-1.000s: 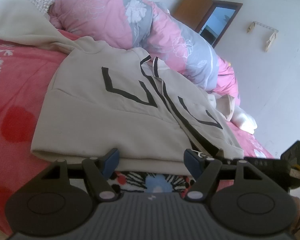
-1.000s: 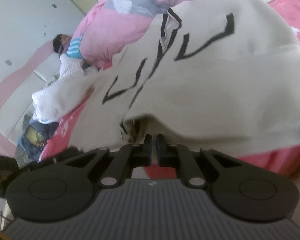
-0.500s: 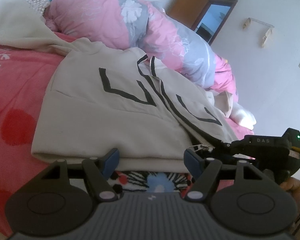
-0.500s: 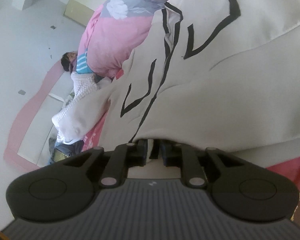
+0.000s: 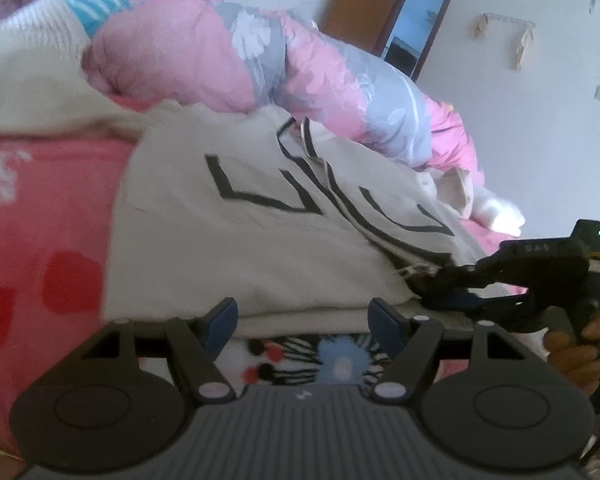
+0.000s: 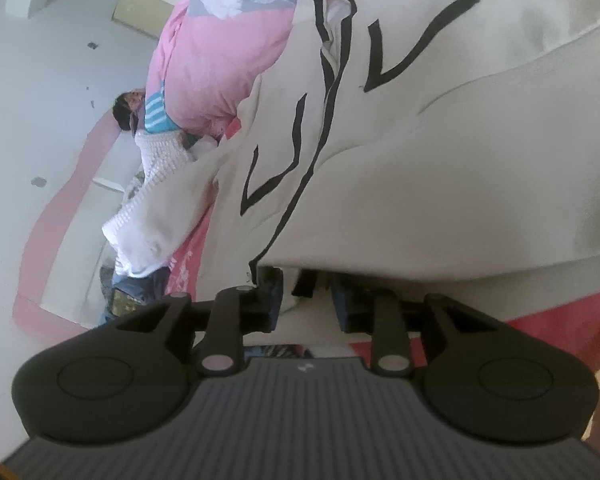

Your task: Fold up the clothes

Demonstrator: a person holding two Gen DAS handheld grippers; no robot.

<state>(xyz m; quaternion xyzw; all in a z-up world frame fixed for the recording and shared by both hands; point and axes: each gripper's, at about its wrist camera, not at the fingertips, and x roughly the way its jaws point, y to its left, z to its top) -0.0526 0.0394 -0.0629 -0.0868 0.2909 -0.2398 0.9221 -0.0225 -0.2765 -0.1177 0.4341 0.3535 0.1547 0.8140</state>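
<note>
The beige jacket (image 5: pixel 236 248) lies flat on the bed (image 5: pixel 40 240), which carries a pink-and-red cover. Black angular stripes and a black-edged zip run down the jacket's front. Its hem faces both cameras, and its collar end lies against a rolled pink-and-grey quilt (image 5: pixel 260 52).

Left claw (image 5: pixel 303 316): fingers wide apart, blue pads showing, holding nothing. It sits just short of the jacket's hem, over a patterned patch of the bed cover. No contact with the cloth is visible.

Right claw (image 6: pixel 305 300): fingers partly apart, with a fold of the jacket's hem at the zip end lying between them. The pads do not appear pressed onto the cloth. In the left wrist view the same claw (image 5: pixel 432 280) is at the zip's lower end, beside the metal zip pull (image 5: pixel 414 270), and a hand (image 5: pixel 572 352) grips its handle.

A white knitted garment (image 6: pixel 156 184) lies on the bed beyond the jacket, beside the quilt. A wooden door (image 5: pixel 356 0) stands open in the white wall behind. Both views are slightly blurred.
</note>
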